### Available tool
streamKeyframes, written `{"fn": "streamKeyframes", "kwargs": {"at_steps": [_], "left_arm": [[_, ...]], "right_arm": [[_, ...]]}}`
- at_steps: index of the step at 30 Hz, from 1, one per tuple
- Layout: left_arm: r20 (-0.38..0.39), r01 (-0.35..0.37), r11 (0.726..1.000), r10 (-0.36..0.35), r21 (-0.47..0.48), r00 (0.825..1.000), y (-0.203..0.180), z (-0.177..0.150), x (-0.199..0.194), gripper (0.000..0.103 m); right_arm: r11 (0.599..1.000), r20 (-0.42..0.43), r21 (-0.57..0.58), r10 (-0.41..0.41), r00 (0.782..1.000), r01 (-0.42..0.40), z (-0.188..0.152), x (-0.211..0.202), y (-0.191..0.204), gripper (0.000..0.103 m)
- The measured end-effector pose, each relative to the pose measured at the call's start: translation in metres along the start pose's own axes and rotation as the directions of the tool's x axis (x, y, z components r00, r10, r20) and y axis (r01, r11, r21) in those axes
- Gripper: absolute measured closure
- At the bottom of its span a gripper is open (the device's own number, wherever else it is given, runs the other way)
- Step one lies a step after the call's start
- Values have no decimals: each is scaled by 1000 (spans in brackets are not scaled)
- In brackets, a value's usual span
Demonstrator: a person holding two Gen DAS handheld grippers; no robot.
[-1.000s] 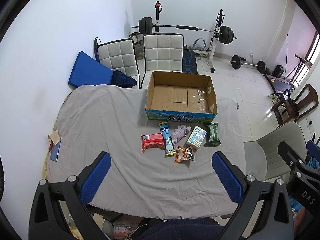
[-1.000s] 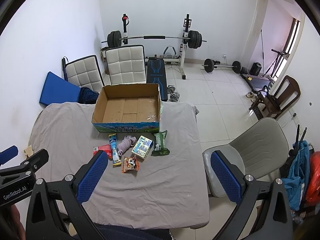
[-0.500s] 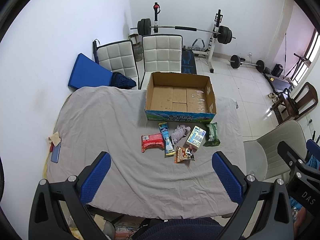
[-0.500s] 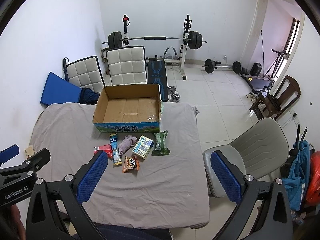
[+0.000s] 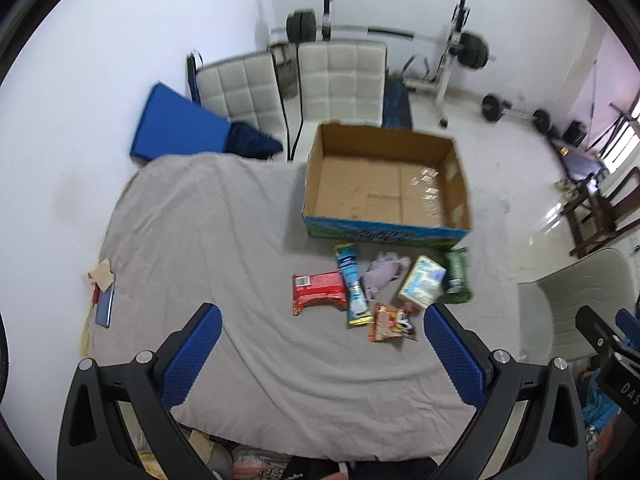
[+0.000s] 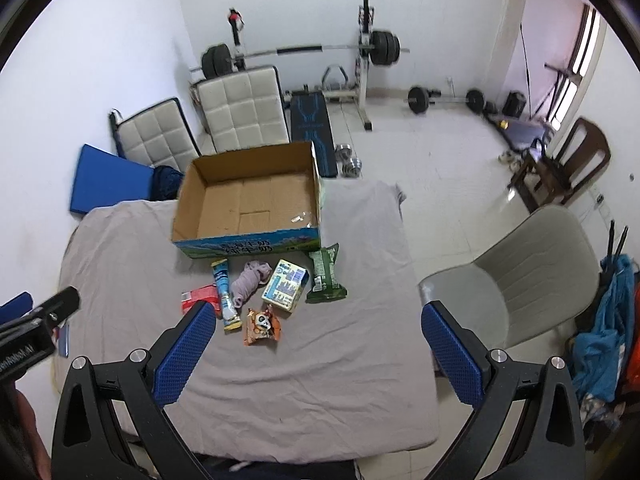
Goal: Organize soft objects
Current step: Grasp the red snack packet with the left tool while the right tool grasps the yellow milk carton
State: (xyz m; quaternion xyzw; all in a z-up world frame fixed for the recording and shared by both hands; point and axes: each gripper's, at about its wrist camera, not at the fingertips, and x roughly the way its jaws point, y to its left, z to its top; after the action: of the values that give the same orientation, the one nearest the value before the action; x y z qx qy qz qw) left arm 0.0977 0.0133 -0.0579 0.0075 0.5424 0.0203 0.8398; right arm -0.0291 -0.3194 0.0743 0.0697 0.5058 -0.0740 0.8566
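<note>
two grippers hang above the near end of a table (image 6: 320, 400) draped in a grey cloth, neither touching anything. the left gripper (image 5: 322, 354) has its blue padded fingers (image 5: 192, 354) spread wide apart with nothing between them, and the right gripper (image 6: 316, 354) is spread just as wide and holds nothing.

further along the table sits an open cardboard box (image 6: 248, 204), its inside bare. just in front of the box lies a small cluster of things on the cloth: a red packet (image 5: 318, 292), a long blue tube-shaped pack (image 5: 352, 288) touching its right edge, a crumpled grey-purple cloth (image 5: 382, 274), a white and blue carton (image 5: 422, 282), a green packet (image 5: 456, 276) closest to the table's right edge, and an orange snack bag (image 5: 390, 324) nearest the grippers. the orange bag and the blue pack lie between the box and the right gripper's left finger (image 6: 184, 354) in the right wrist view. a grey chair (image 6: 520, 272) stands beside the table on the right.
</note>
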Motion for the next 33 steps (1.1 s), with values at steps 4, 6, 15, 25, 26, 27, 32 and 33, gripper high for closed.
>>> {"fn": "streamKeyframes", "kwargs": {"at_steps": [4,6,15,25,26,27,32,33], "left_arm": [[-121,-23,1000,22,-9,992,1,16,81,0],[-210,2,1000,-8,-32,978,2,16,123,0],[-429,-78,994,38,-77,902,21,-3,274,0],[-383,39,936,105,350,918,-11,-7,320,0],[-365,47,896,132,442,921,-20,-13,322,0],[-356,57,846,161,530,920,-30,-21,326,0],[-376,102,716,235,690,896,-50,-43,353,0],[-386,115,701,241,704,890,-52,-48,359,0]], "right_arm": [[998,-148,45,55,987,-48,13,99,4,0],[995,-240,76,86,967,-70,11,156,6,0],[991,-482,129,98,871,-39,-14,348,25,2],[1000,-570,-23,2,822,-19,-35,421,56,2],[999,-568,-46,-16,823,-12,-37,425,59,2],[998,-572,-54,-22,820,-11,-39,428,61,2],[997,-586,-76,-36,810,-11,-55,445,80,2],[997,-588,-77,-34,808,-14,-58,448,84,2]]}}
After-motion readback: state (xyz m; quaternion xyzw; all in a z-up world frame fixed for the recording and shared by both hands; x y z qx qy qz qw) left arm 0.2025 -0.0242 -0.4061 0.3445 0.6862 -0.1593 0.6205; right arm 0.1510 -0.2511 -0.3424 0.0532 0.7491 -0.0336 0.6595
